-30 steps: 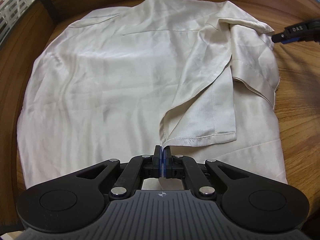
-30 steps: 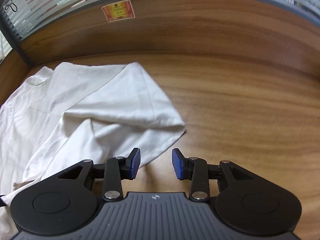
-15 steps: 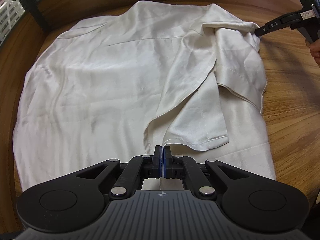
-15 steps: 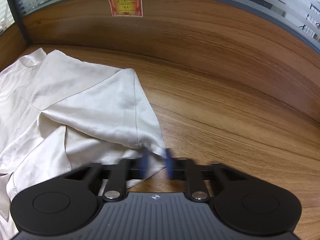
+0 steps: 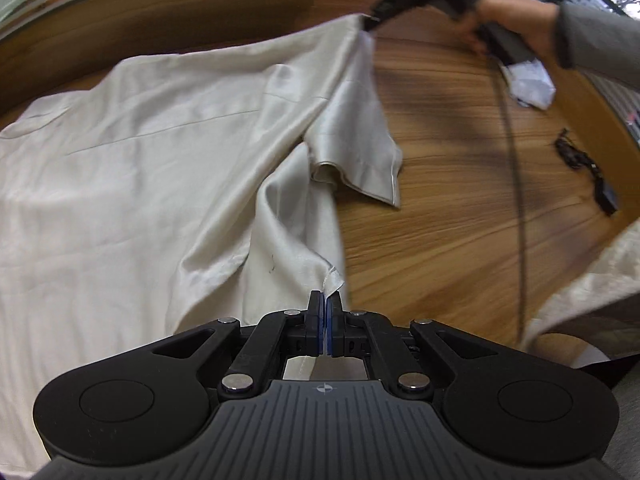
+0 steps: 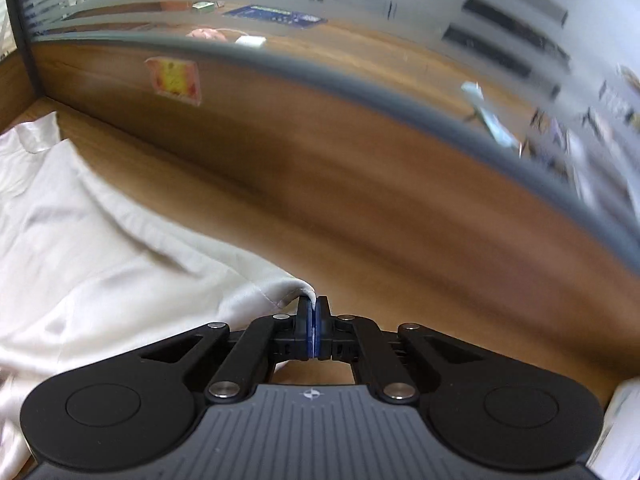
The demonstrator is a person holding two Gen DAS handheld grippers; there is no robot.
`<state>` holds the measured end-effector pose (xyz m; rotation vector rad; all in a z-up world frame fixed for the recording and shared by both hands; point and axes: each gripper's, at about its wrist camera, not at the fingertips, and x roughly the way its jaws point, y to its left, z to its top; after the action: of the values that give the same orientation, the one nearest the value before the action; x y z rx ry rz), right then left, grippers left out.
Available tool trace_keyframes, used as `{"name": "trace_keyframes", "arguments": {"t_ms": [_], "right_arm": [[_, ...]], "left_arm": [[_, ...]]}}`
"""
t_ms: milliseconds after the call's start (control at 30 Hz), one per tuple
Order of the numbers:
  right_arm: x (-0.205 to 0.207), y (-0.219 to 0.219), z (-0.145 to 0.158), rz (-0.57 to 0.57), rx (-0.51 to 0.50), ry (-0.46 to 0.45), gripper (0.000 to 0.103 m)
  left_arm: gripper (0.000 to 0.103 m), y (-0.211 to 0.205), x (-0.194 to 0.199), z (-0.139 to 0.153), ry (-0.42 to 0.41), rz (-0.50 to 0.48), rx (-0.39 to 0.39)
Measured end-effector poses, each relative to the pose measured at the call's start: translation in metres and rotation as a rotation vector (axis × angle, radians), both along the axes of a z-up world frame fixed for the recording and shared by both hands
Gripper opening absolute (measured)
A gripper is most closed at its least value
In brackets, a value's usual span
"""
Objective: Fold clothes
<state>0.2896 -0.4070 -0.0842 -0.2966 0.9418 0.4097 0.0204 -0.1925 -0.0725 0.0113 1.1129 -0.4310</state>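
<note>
The cream satin shirt (image 5: pixel 132 168) lies spread over the left and centre of the wooden table (image 5: pixel 460 208), its collar end toward the far left. Its right side is lifted off the surface along a taut edge that runs from near to far. A short sleeve (image 5: pixel 360 156) hangs from this raised edge, with its hemmed cuff just above the table.

The left gripper (image 5: pixel 324 304) is at the near end of the raised edge. Its blue-padded fingers are pressed together on a corner of the shirt hem, and a small tab of fabric protrudes above the pads.

The right gripper (image 6: pixel 313 308) is at the far end of the raised edge. Its fingers are likewise clamped together on a fold of the shirt, which drapes away to the left in the right wrist view. In the left wrist view the same gripper appears at the far right, blurred, held by a hand (image 5: pixel 504 12) with a grey sleeve (image 5: pixel 596 40).

A wooden back panel (image 6: pixel 320 184) bounds the far side of the table and carries a yellow-and-red sticker (image 6: pixel 176 80). Frosted glass with clear stripes stands above the panel. On the table to the right lie a crumpled white paper (image 5: pixel 532 84), a thin dark cable (image 5: pixel 516 168) and a small black object (image 5: pixel 604 192). A second pale fabric (image 5: pixel 592 288) sits at the near right edge.
</note>
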Motion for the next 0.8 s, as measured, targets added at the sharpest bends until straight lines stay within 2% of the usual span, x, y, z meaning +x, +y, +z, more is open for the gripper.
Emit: {"name": "trace_keyframes", "arguments": {"t_ms": [33, 100, 133, 267, 300, 367, 467, 800], "right_arm": [[0.003, 0.0, 0.002, 0.009, -0.008, -0.005, 0.002], [0.009, -0.001, 0.007, 0.027, -0.023, -0.015, 0.019], [0.011, -0.002, 0.009, 0.037, -0.031, -0.02, 0.023], [0.022, -0.004, 0.019, 0.073, -0.062, -0.04, 0.031], [0.014, -0.01, 0.021, 0.084, -0.047, -0.026, 0.033], [0.0, -0.019, 0.024, 0.1, -0.021, 0.004, 0.034], [-0.031, -0.038, 0.021, 0.125, 0.033, 0.102, 0.035], [-0.13, -0.08, 0.012, 0.168, 0.141, 0.273, 0.036]], "left_arm": [[0.002, -0.008, -0.001, 0.0, 0.002, -0.007, -0.008], [0.002, -0.017, -0.001, 0.0, 0.004, -0.01, -0.015], [0.002, -0.023, -0.002, 0.001, 0.005, -0.011, -0.019], [0.002, -0.039, -0.004, -0.001, 0.008, -0.021, -0.009], [0.002, -0.044, -0.005, -0.003, 0.01, -0.027, -0.006], [0.002, -0.055, -0.006, -0.006, 0.015, -0.032, -0.002], [0.002, -0.07, -0.009, -0.01, 0.027, -0.022, 0.002], [0.002, -0.127, -0.015, -0.02, 0.038, -0.006, 0.038]]}}
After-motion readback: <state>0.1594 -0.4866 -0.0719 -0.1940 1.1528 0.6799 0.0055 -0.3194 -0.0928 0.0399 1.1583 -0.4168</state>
